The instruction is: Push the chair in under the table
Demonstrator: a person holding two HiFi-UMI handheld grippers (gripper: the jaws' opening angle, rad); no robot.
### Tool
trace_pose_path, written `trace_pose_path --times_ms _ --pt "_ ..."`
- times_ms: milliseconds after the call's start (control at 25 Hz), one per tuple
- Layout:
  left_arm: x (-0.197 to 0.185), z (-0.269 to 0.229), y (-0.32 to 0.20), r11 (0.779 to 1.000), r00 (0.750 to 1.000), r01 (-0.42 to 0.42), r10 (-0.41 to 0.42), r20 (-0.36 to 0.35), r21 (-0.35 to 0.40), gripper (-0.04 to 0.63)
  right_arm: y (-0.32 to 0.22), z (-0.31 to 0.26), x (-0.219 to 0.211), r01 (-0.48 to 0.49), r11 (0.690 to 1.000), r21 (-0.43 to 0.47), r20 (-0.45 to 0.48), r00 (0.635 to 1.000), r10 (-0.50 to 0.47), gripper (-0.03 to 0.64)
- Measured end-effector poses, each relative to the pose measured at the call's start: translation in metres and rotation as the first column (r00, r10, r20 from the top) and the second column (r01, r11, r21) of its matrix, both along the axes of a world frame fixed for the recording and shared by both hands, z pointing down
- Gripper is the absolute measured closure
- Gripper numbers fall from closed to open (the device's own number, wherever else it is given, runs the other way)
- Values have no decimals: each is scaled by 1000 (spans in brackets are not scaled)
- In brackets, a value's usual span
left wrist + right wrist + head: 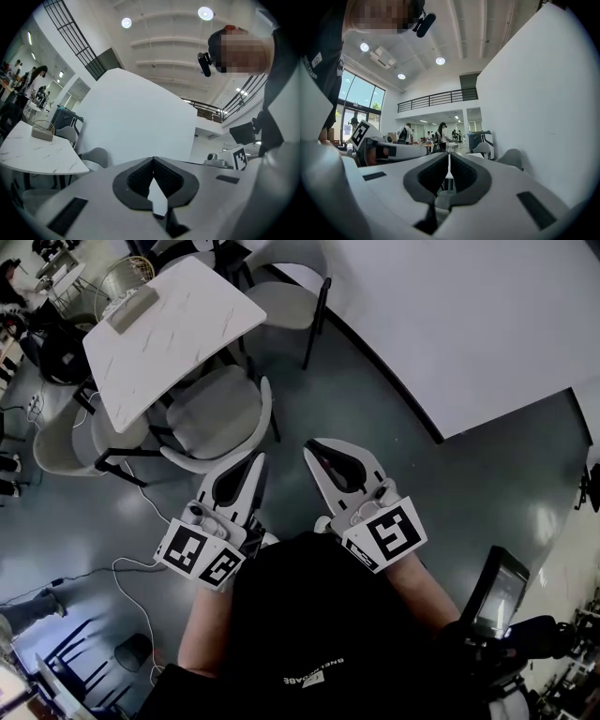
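Observation:
A beige chair (214,413) stands at the near side of the white marble table (169,334), its seat partly under the top and its curved backrest (261,423) toward me. My left gripper (259,459) is shut and empty, its tip just short of the backrest's near end; whether it touches I cannot tell. My right gripper (310,448) hangs over bare floor to the right of the chair, also shut and empty. In the left gripper view the shut left gripper (153,160) points past the table (40,157). The right gripper view shows its shut right gripper (449,156).
A white partition wall (469,324) runs along the right. More chairs stand behind the table (286,301) and at its left (61,442). A wire basket (127,276) and a grey box (133,307) sit on the table. A cable (131,563) lies on the floor.

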State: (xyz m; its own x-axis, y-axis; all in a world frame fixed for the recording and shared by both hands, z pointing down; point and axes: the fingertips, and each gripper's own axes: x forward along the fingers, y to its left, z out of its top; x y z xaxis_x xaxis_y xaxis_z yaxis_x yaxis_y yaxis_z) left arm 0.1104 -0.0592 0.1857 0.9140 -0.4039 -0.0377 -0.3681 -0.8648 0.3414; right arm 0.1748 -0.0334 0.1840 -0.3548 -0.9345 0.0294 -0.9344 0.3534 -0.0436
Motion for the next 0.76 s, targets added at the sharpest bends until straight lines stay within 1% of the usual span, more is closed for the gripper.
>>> trace_pose_path --times_ms 200,240,360,400,440,560,760 --pt "4 4 10 999 999 -34 34 21 8 591 1 5 1 -9 1000 -10 13 1000 9 595" --pt "4 6 12 999 999 -42 41 33 13 591 0 6 1 -8 1000 -14 17 1000 8 595" --pt "9 11 20 997 994 -51 45 104 58 591 0 8 0 -2 1000 -26 30 1000 2 595" --pt "10 12 21 997 992 -51 43 114 62 591 0 7 0 1 1000 -28 33 999 0 594" --pt "10 12 21 998 993 -48 42 109 51 591 0 7 0 4 1000 -29 33 999 -3 594" --pt "6 13 17 999 997 -34 35 69 -11 591 -1 8 -2 10 1000 -29 26 1000 -10 594" --pt "-1 17 6 995 999 -20 23 29 -94 591 -3 8 -3 5 1000 -27 29 1000 -5 594"
